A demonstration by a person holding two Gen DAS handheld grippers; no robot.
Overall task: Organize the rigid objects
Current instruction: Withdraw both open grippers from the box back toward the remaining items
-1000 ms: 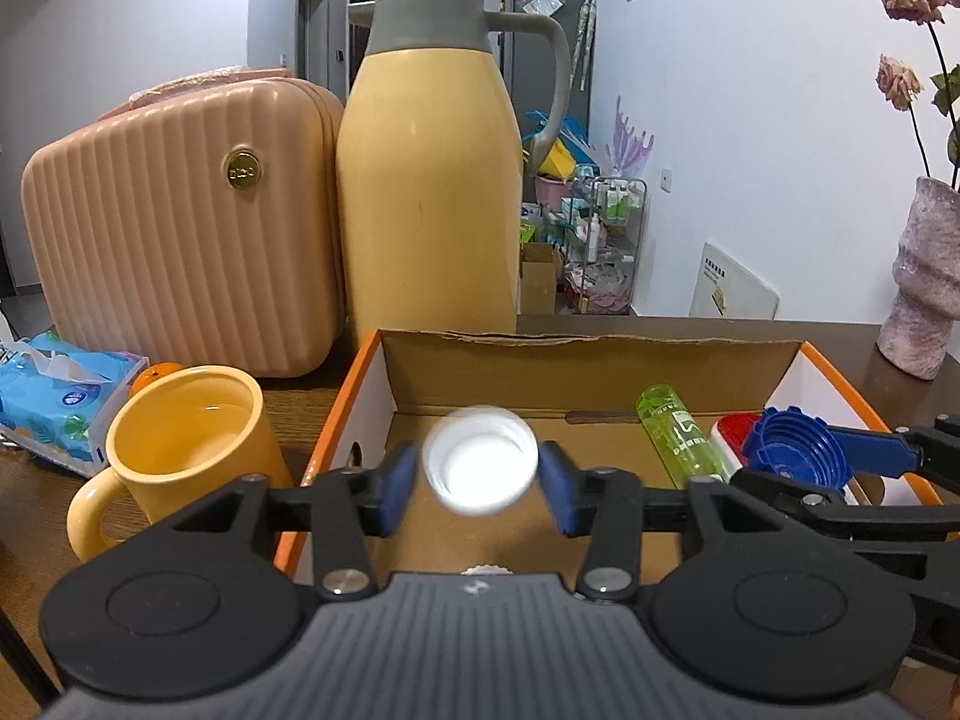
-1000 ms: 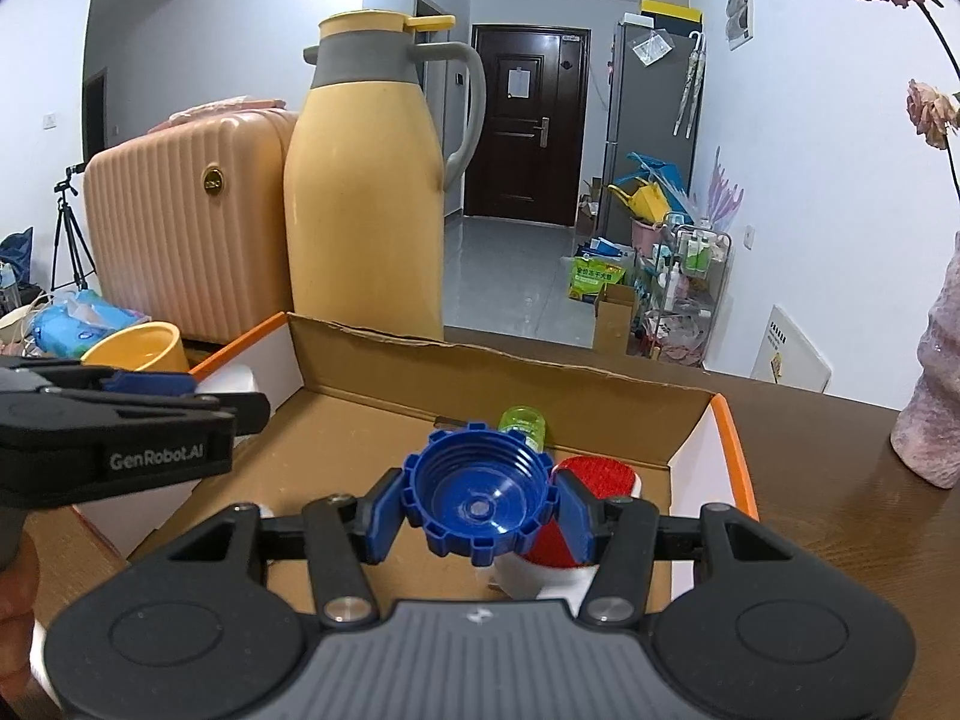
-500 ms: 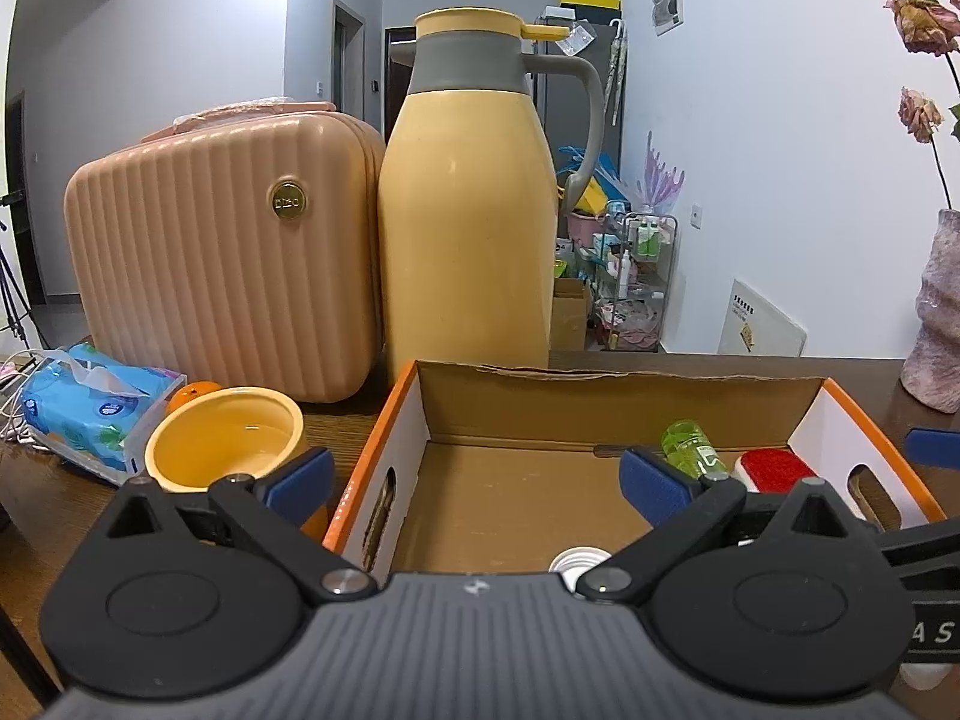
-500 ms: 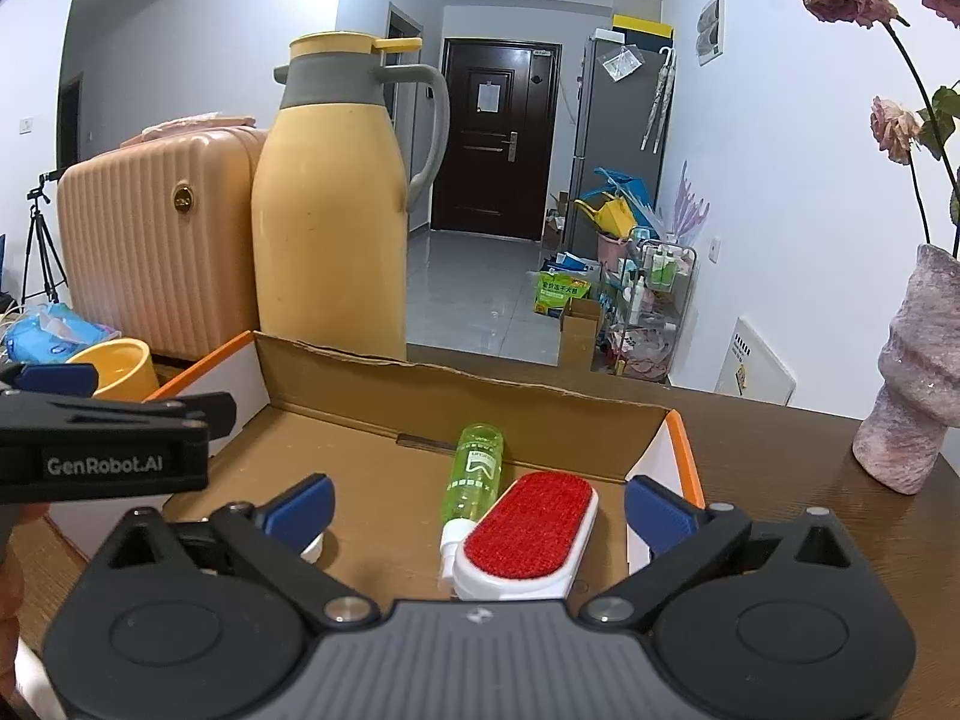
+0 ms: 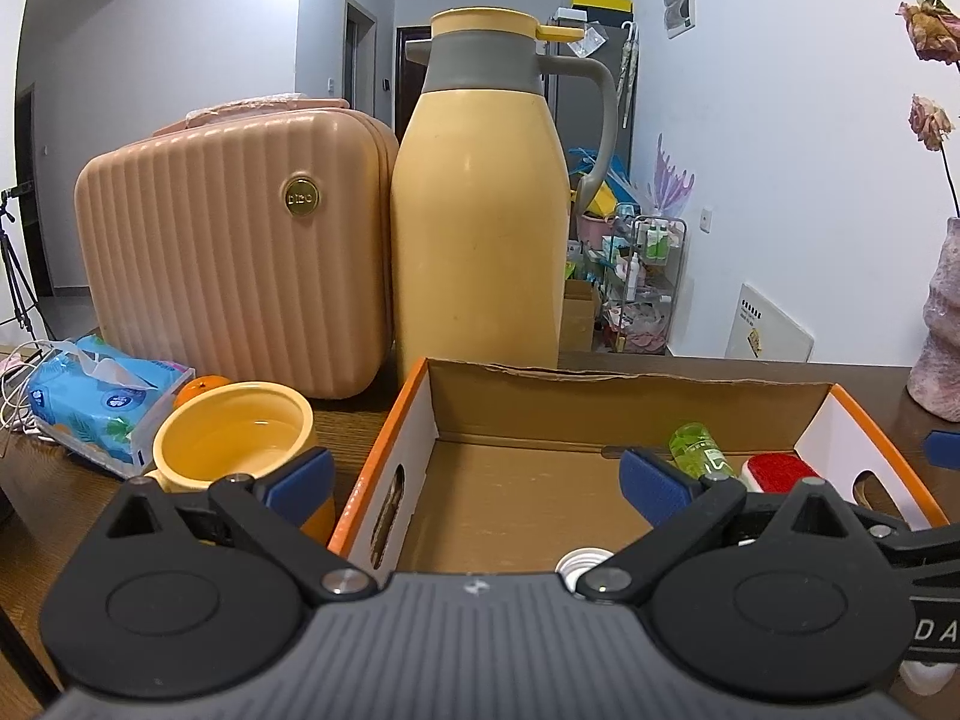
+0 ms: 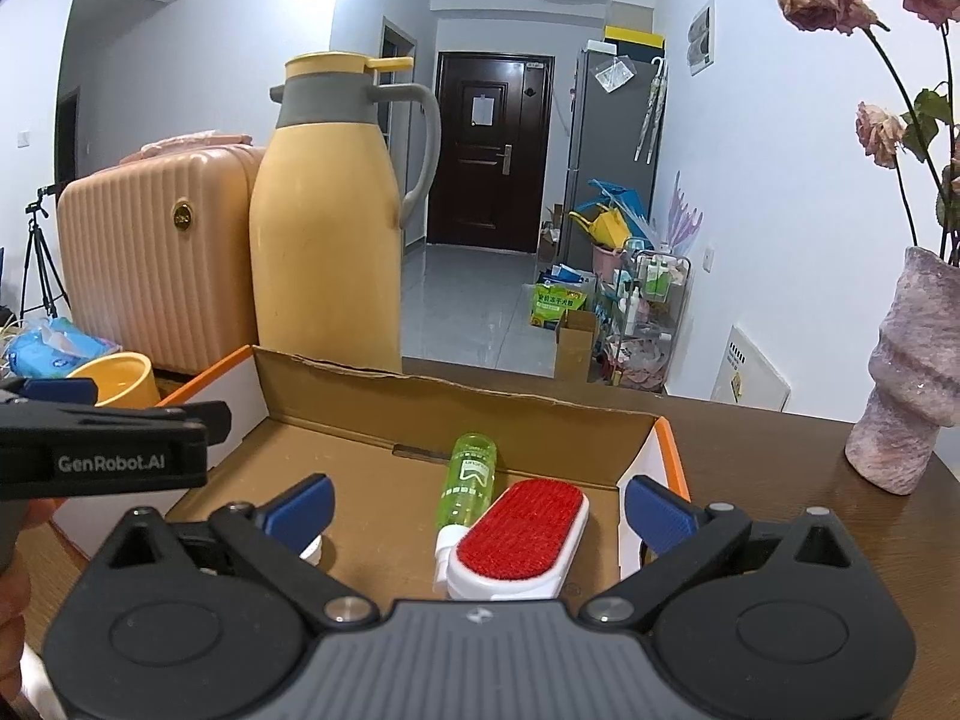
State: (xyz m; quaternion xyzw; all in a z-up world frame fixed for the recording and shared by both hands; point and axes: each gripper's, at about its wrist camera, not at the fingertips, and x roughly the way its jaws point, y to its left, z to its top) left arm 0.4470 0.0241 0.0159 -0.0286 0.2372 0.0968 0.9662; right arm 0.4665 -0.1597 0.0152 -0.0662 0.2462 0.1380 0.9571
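An open cardboard box [image 5: 630,387] with orange edges sits on the wooden table; it also shows in the right wrist view [image 6: 456,399]. Inside lie a green spray bottle [image 6: 468,477], a red-faced white lint brush [image 6: 522,537] and a white cap [image 5: 582,561], whose edge also shows in the right wrist view [image 6: 313,551]. My left gripper [image 5: 477,483] is open and empty above the box's near side. My right gripper [image 6: 480,510] is open and empty above the bottle and brush. The blue cap is hidden.
A yellow mug [image 5: 234,444] stands left of the box. Behind are a tall yellow thermos [image 5: 480,228], a pink ribbed case [image 5: 234,252] and a blue tissue pack [image 5: 90,396]. A pink vase [image 6: 906,396] with dried roses stands at the right.
A second ago the left gripper held the white cap and the right held the blue cap. Both opened, dropping them into the box, and have since pulled back and up.
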